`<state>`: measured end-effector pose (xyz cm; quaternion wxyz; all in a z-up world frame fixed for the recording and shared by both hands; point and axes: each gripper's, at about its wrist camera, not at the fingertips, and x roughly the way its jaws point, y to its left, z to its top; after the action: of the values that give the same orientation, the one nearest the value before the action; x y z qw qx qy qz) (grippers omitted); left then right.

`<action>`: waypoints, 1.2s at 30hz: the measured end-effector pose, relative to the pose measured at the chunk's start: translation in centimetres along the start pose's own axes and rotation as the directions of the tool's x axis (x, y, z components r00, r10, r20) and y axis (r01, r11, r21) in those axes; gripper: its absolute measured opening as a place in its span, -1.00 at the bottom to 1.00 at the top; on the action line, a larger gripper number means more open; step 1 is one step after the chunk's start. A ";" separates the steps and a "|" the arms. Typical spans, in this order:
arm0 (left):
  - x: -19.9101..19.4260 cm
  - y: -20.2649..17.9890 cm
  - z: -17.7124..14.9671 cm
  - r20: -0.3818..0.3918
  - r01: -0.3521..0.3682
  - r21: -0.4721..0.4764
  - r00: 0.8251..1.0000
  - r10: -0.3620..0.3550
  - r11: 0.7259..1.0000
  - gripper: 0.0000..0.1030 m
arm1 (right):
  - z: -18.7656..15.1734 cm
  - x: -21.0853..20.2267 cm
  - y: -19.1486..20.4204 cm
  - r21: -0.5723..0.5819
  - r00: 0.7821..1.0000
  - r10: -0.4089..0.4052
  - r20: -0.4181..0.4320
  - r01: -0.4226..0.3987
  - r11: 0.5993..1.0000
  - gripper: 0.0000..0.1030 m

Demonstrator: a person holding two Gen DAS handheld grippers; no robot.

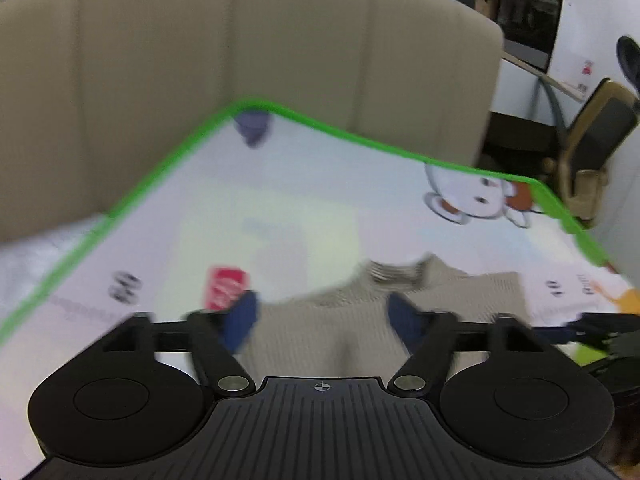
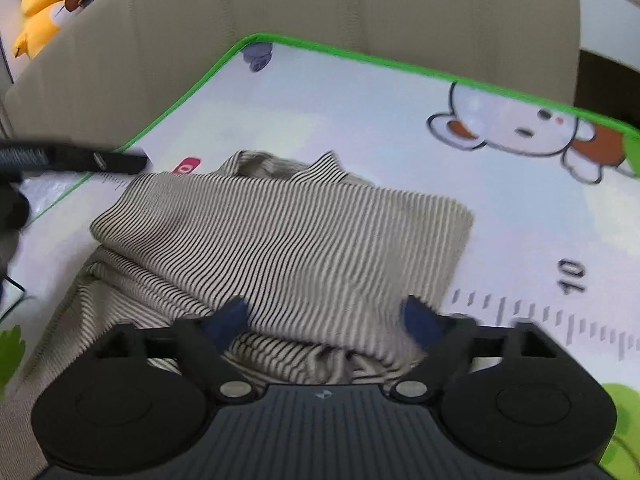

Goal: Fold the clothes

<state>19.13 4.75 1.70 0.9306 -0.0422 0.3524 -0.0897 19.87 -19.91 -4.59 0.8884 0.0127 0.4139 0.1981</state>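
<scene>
Starting at the left: left gripper (image 1: 322, 322) hovering over the striped garment (image 2: 280, 236), blue pads (image 1: 240, 320) spread wide, cloth lying between and below them but nothing pinched, so standing open. View blurring badly, detail on the left side hard to read. Moving right: right gripper (image 2: 328, 320) also spread wide over the near edge of the same garment, pads (image 2: 416, 320) either side of the fold edge, not pressing, not gripping.

Garment sitting roughly mid play mat (image 2: 360, 92), already doubled over once: top layer lying flat across a lower layer, collar (image 2: 280, 164) peeking out at the far side. Looking partway done, judging by that. Lower layer at the near left bunching and spilling out unevenly, so probably needing a tidy and at least one more fold. Only one garment showing; other clothes not visible.

Surface: white cartoon-printed mat with green border (image 1: 160, 168), ruler markings (image 2: 560, 320) at the right, white cartoon animal (image 2: 516, 124) at the far right corner. Beige padded sofa back (image 1: 240, 40) rising behind the mat. Further right, monitor (image 1: 528, 24) on a desk, chair (image 1: 596, 148) beside it. Yellow plush toy (image 2: 38, 12) sitting far left in the right wrist view.
</scene>
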 end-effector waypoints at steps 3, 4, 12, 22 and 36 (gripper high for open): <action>2.8 -0.4 -2.2 -0.117 -0.008 -0.013 0.993 0.006 1.000 0.67 | -0.5 0.4 0.4 -0.024 1.000 -0.019 -0.012 0.019 1.000 1.00; 3.8 -0.4 -3.0 -0.153 -0.016 -0.011 0.988 0.014 1.000 0.70 | -0.6 0.4 0.4 -0.030 1.000 -0.021 -0.010 0.021 0.999 1.00; 4.5 -2.7 -5.7 -0.067 -0.069 0.138 0.995 0.079 0.988 1.00 | 1.6 -4.0 -0.2 0.007 0.989 -0.036 0.146 0.035 0.999 0.53; 4.5 -2.7 -5.6 -0.062 -0.060 0.129 0.996 0.069 0.990 1.00 | 10.8 5.0 0.7 -0.025 0.997 -0.021 0.074 0.023 0.999 -0.01; 1.3 2.2 -2.5 -0.109 -0.020 -0.151 0.994 0.003 0.988 1.00 | 7.9 1.4 -0.6 0.183 0.978 0.193 0.074 -0.203 0.962 -0.88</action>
<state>18.73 6.64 -1.31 0.9047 -0.1058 0.4083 -0.0595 26.77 -18.88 -0.52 0.8700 0.1439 0.4027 0.2454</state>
